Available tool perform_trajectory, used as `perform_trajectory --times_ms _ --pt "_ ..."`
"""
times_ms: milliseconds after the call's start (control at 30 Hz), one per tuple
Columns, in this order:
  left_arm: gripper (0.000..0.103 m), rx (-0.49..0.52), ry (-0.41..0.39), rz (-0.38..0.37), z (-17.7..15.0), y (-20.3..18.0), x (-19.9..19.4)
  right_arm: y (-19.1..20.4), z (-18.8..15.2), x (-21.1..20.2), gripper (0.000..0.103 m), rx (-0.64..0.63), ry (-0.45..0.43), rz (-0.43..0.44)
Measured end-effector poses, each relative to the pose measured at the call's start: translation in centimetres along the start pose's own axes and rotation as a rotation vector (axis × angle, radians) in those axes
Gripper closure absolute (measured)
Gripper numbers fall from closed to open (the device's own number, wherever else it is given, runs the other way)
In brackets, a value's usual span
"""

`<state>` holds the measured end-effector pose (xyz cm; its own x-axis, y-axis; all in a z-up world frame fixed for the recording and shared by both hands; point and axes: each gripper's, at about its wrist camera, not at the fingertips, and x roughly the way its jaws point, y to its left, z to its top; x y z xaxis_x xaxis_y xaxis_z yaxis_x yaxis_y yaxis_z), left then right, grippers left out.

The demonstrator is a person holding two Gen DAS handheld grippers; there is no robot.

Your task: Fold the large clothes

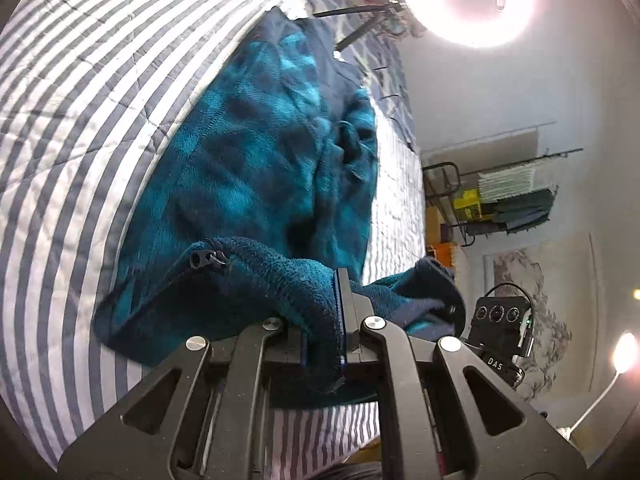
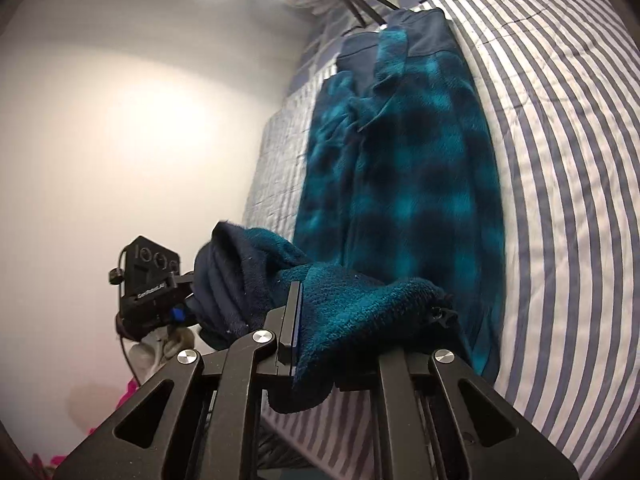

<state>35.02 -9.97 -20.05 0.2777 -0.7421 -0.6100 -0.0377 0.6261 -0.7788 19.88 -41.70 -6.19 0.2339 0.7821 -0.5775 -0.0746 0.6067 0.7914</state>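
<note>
Writing: the letters "DAS" show in white on the black body of the right gripper (image 1: 496, 332) as seen from the left wrist; a white label on the left gripper (image 2: 152, 288) seen from the right wrist is too blurred to read for certain.
Garment: a teal and navy checked fleece jacket (image 2: 404, 184), thick and fuzzy, with plain navy panels at its far end.
Where it lies: stretched lengthwise on the striped bedspread (image 1: 80, 120), its near hem lifted off the bed by both tools.
Left gripper (image 1: 324, 332): jaws closed tight on the fleece hem, the looped pile bunched over the fingers; a black zipper pull (image 1: 206, 259) sits just beside the grip.
Right gripper (image 2: 320, 320): jaws pinched on the other hem corner, fabric draped over the right finger; a second zipper end (image 2: 440, 314) hangs at the fold.
Bedspread: quilted cotton, grey and white stripes, stitched in a diamond grid.
Ring light (image 1: 468, 0): a bright round glare on a black stand beyond the jacket.
Rack (image 1: 508, 196): metal frame holding folded white and dark cloth against the wall.
</note>
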Motion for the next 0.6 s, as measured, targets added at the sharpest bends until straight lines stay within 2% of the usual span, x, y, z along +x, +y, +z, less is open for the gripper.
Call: perform_trajectory --times_ms 200,433,600 --pt "0.095 -0.038 0.027 0.032 1.9 2.0 3.4 -2.8 2.4 2.8 0.093 0.054 0.042 -0.009" --pt "0.094 -0.078 0.075 0.046 2.9 3.8 5.8 -6.1 3.7 4.8 0.091 0.174 0.096 0.048" --pt "0.090 -0.150 0.130 -0.015 3.9 4.9 5.9 -7.4 4.0 4.4 0.089 0.214 0.126 0.109"
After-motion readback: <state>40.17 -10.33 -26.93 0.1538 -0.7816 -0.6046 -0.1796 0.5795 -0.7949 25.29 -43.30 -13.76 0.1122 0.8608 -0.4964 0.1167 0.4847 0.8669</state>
